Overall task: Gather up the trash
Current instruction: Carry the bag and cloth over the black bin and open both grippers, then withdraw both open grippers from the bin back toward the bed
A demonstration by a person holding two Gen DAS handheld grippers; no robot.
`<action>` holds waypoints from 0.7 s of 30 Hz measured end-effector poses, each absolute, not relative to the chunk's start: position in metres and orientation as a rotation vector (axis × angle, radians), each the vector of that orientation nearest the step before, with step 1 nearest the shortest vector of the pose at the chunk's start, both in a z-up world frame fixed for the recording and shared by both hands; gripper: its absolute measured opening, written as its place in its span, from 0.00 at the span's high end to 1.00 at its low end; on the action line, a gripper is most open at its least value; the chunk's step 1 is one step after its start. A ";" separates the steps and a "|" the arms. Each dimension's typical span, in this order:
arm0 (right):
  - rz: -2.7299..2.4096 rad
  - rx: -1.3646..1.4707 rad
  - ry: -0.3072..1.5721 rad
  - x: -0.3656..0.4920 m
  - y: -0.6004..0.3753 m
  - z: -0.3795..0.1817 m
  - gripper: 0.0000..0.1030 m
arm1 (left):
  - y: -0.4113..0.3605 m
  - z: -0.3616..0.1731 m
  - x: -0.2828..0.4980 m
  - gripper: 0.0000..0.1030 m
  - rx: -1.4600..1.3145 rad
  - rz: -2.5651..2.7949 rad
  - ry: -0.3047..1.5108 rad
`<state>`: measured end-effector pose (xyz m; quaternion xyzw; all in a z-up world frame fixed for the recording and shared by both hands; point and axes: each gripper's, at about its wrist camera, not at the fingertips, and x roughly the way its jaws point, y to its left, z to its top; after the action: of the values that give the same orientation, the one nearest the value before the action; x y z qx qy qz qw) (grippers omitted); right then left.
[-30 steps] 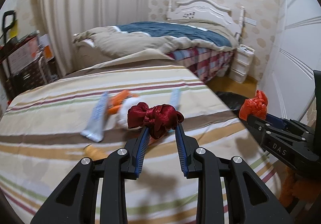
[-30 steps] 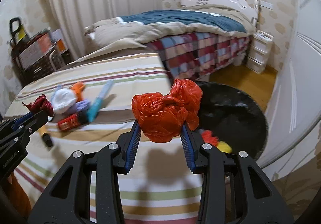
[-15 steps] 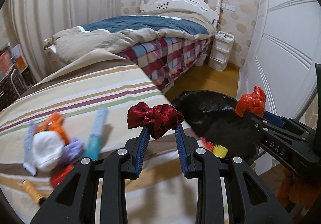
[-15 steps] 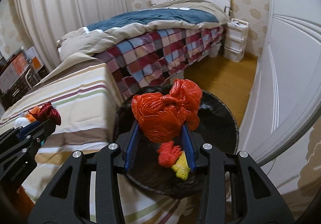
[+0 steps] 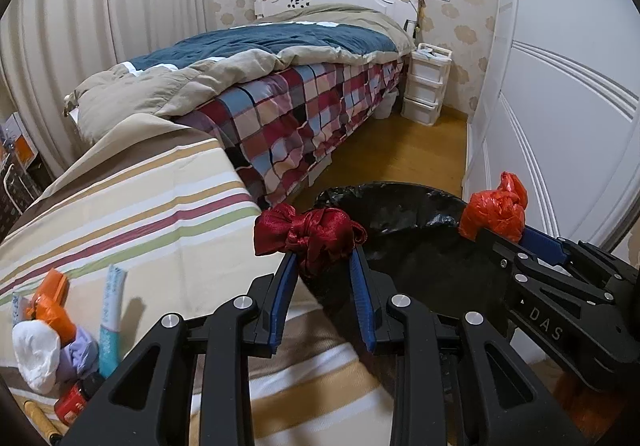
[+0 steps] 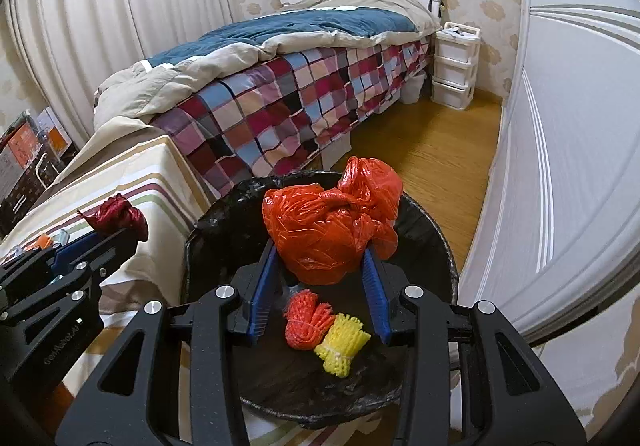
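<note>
The left gripper [image 5: 322,266] was clamped on a dark red knotted cloth bundle [image 5: 310,232], its blue-lined fingers [image 5: 280,294] pressed against the bundle's underside, at the near rim of a round bin lined with a black bag [image 5: 404,206]. The right gripper [image 6: 320,266] was closed around a crumpled orange plastic bag [image 6: 332,230], tied in a knot at its top, and hung directly above the bin's open mouth [image 6: 436,242]. In the bottom of the bin lay an orange foam net [image 6: 306,320] and a yellow foam net [image 6: 342,342], touching each other.

The bin stood on a wooden floor [image 6: 432,150] just beside a surface draped in a striped cloth [image 5: 132,206] of tan, cream, maroon and green bands. More rubbish lay at the near left corner of that surface: a white crumpled wad [image 5: 36,354], a pale purple scrap [image 5: 82,352], an orange wrapper [image 5: 52,302], a teal and white tube [image 5: 110,314] and a small red item [image 5: 74,402], bunched together and well apart from the bin.

Behind the surface stood a bed [image 5: 304,102] with a checked cover, a blue and beige quilt and a white headboard. A white three-drawer unit [image 5: 426,86] stood at the bed's far corner, near a white panelled wardrobe door [image 5: 560,106]. Pale striped curtains [image 5: 100,6] covered the left wall.
</note>
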<state>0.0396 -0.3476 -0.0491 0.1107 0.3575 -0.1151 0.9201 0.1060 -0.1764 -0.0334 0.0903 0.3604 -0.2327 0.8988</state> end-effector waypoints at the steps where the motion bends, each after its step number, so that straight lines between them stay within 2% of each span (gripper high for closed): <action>1: -0.237 0.229 0.736 0.041 -0.349 -0.050 0.61 | -0.177 -0.034 0.107 0.71 0.189 -0.482 0.748; 4: -0.239 0.231 0.741 0.044 -0.352 -0.052 0.60 | -0.181 -0.037 0.110 0.70 0.194 -0.475 0.757; 6: -0.242 0.236 0.745 0.046 -0.354 -0.055 0.57 | -0.183 -0.040 0.111 0.65 0.194 -0.476 0.768; 9: -0.254 0.249 0.737 0.045 -0.358 -0.056 0.38 | -0.185 -0.041 0.108 0.48 0.209 -0.464 0.756; 11: -0.258 0.257 0.733 0.044 -0.360 -0.056 0.36 | -0.185 -0.041 0.105 0.36 0.217 -0.452 0.741; 13: -0.270 0.262 0.731 0.043 -0.362 -0.056 0.32 | -0.184 -0.040 0.104 0.31 0.211 -0.450 0.741; 21: -0.278 0.279 0.725 0.037 -0.361 -0.055 0.31 | -0.171 -0.035 0.104 0.24 0.178 -0.429 0.742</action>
<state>0.0366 -0.3607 -0.0551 0.1354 0.3521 -0.1351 0.9162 0.1042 -0.1709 -0.0348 0.0860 0.3592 -0.2077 0.9058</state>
